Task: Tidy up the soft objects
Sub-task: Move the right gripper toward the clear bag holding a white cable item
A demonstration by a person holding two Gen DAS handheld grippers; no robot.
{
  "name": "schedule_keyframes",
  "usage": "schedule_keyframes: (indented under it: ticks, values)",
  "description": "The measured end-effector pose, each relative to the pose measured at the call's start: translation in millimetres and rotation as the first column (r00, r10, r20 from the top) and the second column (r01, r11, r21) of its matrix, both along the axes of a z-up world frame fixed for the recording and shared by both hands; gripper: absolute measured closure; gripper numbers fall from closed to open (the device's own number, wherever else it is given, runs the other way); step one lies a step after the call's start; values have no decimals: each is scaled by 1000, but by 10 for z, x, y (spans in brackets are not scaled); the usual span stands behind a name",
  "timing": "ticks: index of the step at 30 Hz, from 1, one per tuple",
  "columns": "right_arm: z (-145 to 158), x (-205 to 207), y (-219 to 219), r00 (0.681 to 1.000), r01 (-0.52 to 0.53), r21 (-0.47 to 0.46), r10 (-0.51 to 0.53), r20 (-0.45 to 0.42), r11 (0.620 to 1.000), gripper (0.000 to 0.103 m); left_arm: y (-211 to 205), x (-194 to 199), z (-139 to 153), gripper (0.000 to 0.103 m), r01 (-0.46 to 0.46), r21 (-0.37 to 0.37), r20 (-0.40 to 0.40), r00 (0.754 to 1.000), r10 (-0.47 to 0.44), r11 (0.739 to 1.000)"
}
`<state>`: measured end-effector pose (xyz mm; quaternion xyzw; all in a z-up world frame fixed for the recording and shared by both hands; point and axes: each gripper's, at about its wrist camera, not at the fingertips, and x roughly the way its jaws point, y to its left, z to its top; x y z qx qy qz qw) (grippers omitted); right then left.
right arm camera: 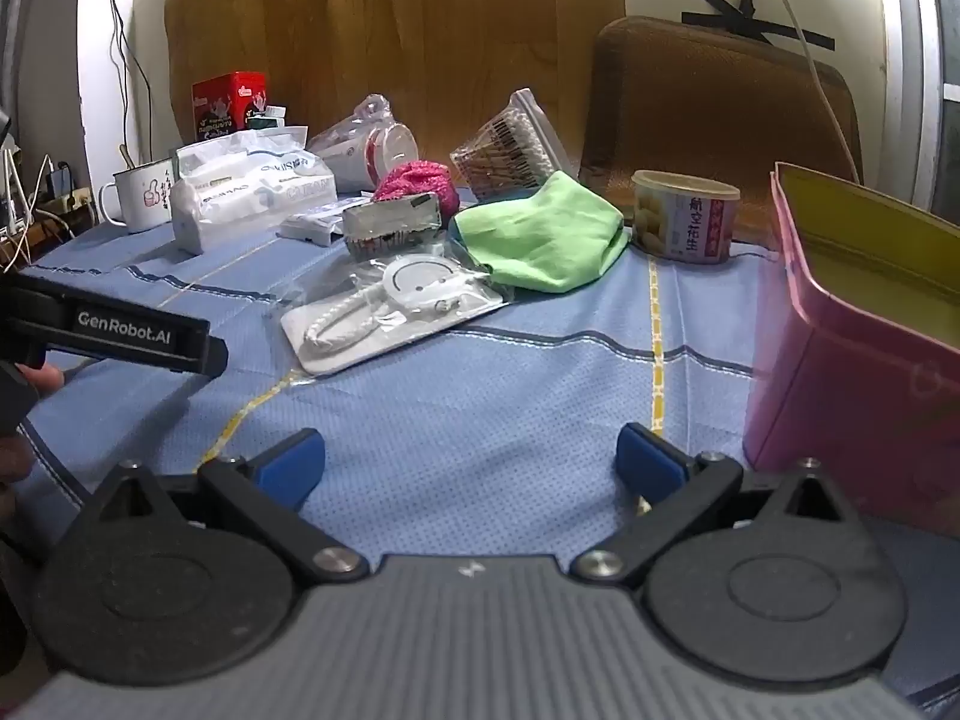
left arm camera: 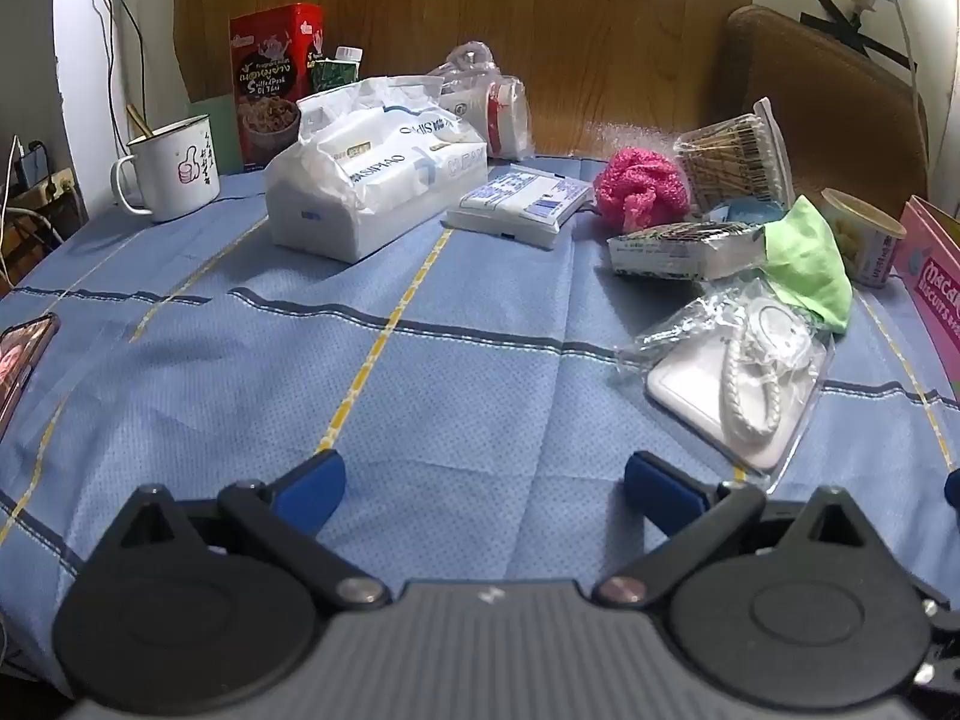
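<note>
Two hand-held grippers hover low over a table covered in a blue striped cloth [right arm camera: 480, 420], both tilted downward. The left gripper [left arm camera: 480, 489] has its blue-padded jaws spread wide with nothing between them, only bare cloth. The right gripper [right arm camera: 471, 459] is likewise spread wide and empty, with an open pink box [right arm camera: 858, 360] standing just to its right. Taking that pink box as the landmark, the soft things lie beyond it and to its left. Nearest is a crumpled green cloth [right arm camera: 546, 240], resting partly on a clear plastic packet [right arm camera: 390, 312] that holds a white cord and a round white piece. Farther left and back from the box sits a fluffy pink puff [right arm camera: 420, 183], touching a small wrapped pack [right arm camera: 393, 222] in front of it. Farther left again is a large white pack of tissues [right arm camera: 252, 198], with an enamel mug [right arm camera: 144, 195] beyond it. A round tub [right arm camera: 684, 216] stands just behind the box's left side. The green cloth looks light and limp, likely to sag and trail, so a pinch on a bunched fold near its middle seems safest. The puff looks springy and very light; a squeeze through its centre should hold. The tissue pack seems squashy with a slippery wrapper.
</note>
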<state>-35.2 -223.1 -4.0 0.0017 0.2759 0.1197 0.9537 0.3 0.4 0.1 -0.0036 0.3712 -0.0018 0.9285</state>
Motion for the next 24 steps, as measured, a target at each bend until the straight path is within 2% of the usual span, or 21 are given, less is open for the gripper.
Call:
schedule_keyframes:
  ticks: [3, 8, 10, 12, 15, 18, 20, 22, 24]
  values:
    - [2, 67, -82, 1000, -1, 21, 1, -1, 1000, 0, 5, 10, 35, 0, 9, 0, 9, 1000, -9, 1000]
    - [7, 91, -96, 1000, -2, 16, 2, -5, 1000, 0, 19, -100, -2, 0, 48, 5, 97, 994, -48, 999]
    - [14, 68, -102, 1000, -2, 18, 2, 3, 1000, 0, 70, -113, 6, 0, 86, -2, 102, 991, -85, 996]
    - [24, 162, -124, 1000, -13, 29, 13, -1, 999, 0, 152, -53, 74, 0, 108, -57, 72, 992, -104, 993]
    - [126, 290, -146, 1000, -29, 49, 28, 14, 998, 10, 318, 15, 154, 1, 114, -185, 61, 993, -104, 976]
    - [229, 549, -187, 999, -47, 118, 47, 3, 992, 13, 383, 73, 195, 2, 111, -251, 52, 993, -101, 962]
    - [274, 783, -192, 999, -33, 156, 38, -28, 987, 20, 392, 105, 204, 5, 121, -297, 38, 993, -115, 947]
    - [269, 1012, -174, 997, -37, 188, 48, -53, 981, 21, 366, 140, 199, 7, 148, -340, 22, 989, -149, 929]
    - [206, 1234, -128, 992, -38, 196, 61, -110, 980, 30, 336, 167, 191, 12, 166, -371, 9, 984, -175, 914]
